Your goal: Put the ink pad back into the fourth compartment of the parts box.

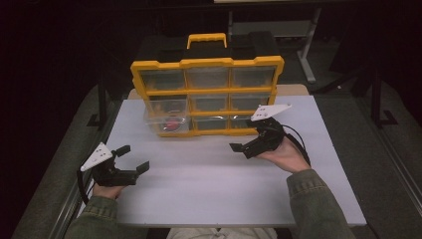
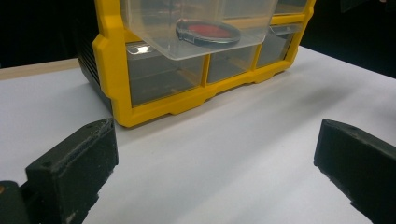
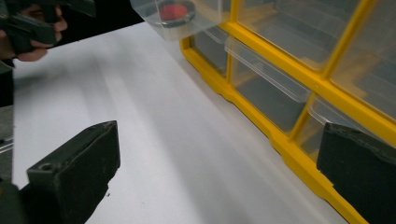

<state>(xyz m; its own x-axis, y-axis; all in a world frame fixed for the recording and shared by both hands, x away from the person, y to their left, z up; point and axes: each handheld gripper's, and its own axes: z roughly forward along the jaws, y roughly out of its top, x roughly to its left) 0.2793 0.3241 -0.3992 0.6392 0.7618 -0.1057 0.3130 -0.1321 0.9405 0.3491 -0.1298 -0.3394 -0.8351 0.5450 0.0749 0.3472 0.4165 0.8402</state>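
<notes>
A clear drawer is standing pulled out of the yellow organizer, at the left of its middle row, toward 11 o'clock on the white surface. A round red disc with a dark rim is lying flat on the drawer's floor; in the right gripper view it is showing near the top edge. The other drawers are sitting closed in their bays, and their contents cannot be told through the plastic.

The likely risk is the open drawer tipping or sliding fully out if a jaw is catching its front lip, since it is overhanging the frame with nothing under it; the disc would then be sliding off onto the surface. A push on the frame might also be shifting the whole organizer backward.

The right gripper is hovering at about 2 o'clock, just in front of the organizer's lower right corner, jaws spread wide and holding nothing. The left gripper is resting low at about 8 o'clock, well apart from the organizer, its jaws likewise wide and empty.
</notes>
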